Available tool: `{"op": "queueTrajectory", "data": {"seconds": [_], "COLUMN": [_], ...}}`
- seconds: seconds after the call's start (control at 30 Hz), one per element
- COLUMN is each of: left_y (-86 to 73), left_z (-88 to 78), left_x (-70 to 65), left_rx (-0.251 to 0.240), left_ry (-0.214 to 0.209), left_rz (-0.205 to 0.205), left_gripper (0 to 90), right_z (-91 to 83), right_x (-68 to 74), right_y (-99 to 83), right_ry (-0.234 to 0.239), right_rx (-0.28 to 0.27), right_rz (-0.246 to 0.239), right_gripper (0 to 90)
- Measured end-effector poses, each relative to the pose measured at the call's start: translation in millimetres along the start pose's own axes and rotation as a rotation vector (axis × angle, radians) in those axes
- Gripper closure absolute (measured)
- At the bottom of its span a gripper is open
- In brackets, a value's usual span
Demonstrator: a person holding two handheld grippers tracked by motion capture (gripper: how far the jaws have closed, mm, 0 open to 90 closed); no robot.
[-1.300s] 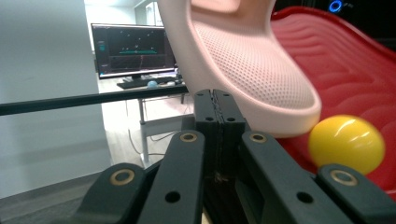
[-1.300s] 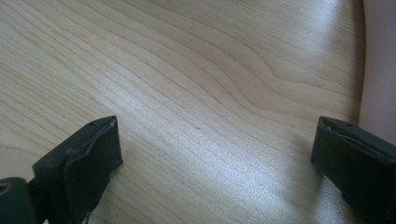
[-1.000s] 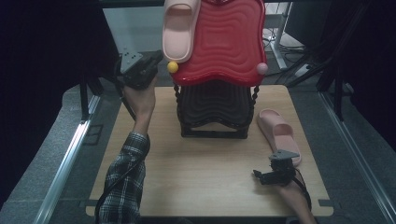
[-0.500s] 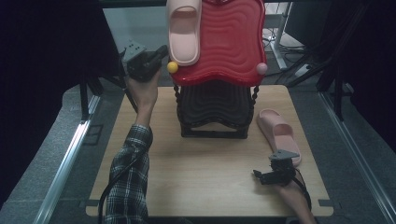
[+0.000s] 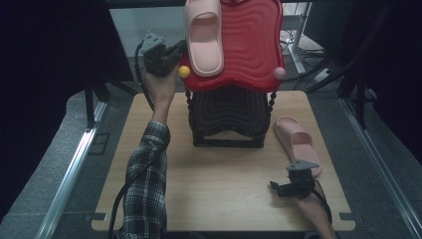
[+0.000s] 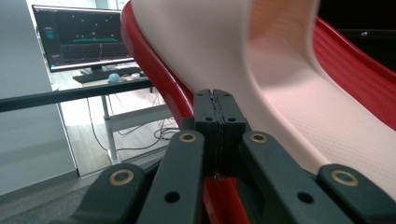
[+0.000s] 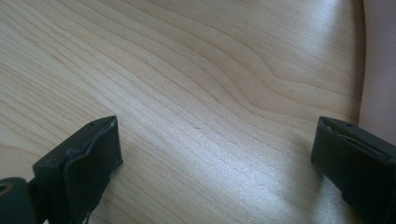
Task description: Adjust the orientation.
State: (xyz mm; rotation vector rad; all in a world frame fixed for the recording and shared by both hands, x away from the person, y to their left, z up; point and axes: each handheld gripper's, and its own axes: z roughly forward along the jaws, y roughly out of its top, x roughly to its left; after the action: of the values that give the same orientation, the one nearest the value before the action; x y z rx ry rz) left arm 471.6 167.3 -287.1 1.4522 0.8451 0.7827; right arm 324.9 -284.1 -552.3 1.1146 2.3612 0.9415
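Your left gripper (image 5: 175, 54), clenched empty, sits beside the pink slipper (image 5: 203, 37) on the red shelf's (image 5: 251, 45) left edge (soft, light foam); pinch its strap. Right gripper (image 5: 278, 188) rests released on the desk (image 5: 219, 189).

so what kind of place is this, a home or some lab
Most likely a lab or office workspace, not a home: the wooden table sits between metal rails in a dark enclosure, a computer monitor stands on a desk behind, and cables trail on the floor.
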Motion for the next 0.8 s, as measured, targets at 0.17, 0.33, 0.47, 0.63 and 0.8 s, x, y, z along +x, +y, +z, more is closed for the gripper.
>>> {"op": "queueTrajectory", "data": {"seconds": [0.17, 0.33, 0.47, 0.63, 0.8], "left_y": [6.9, 8.2, 6.0, 0.8, -7.2], "left_z": [4.1, 9.4, 5.5, -4.5, -12.0], "left_x": [2.4, 2.9, 5.2, 8.6, 12.8], "left_rx": [0.017, 0.031, 0.019, 0.01, 0.01], "left_ry": [-0.008, -0.019, -0.016, 0.009, 0.031], "left_rz": [0.018, 0.011, -0.011, -0.02, -0.026], "left_gripper": [88.5, 88.7, 86.7, 81.7, 73.7], "right_z": [0.0, 0.0, 0.0, 0.0, 0.0], "right_x": [0.0, 0.1, 0.0, 0.0, 0.1], "right_y": [0.0, 0.0, 0.0, 0.0, 0.0], "right_ry": [0.0, 0.0, 0.0, 0.0, 0.0], "right_rx": [0.0, 0.0, 0.0, 0.0, 0.0], "right_rz": [0.0, 0.001, 0.0, 0.0, 0.001], "right_gripper": [1.6, 1.6, 1.6, 1.6, 1.5]}}
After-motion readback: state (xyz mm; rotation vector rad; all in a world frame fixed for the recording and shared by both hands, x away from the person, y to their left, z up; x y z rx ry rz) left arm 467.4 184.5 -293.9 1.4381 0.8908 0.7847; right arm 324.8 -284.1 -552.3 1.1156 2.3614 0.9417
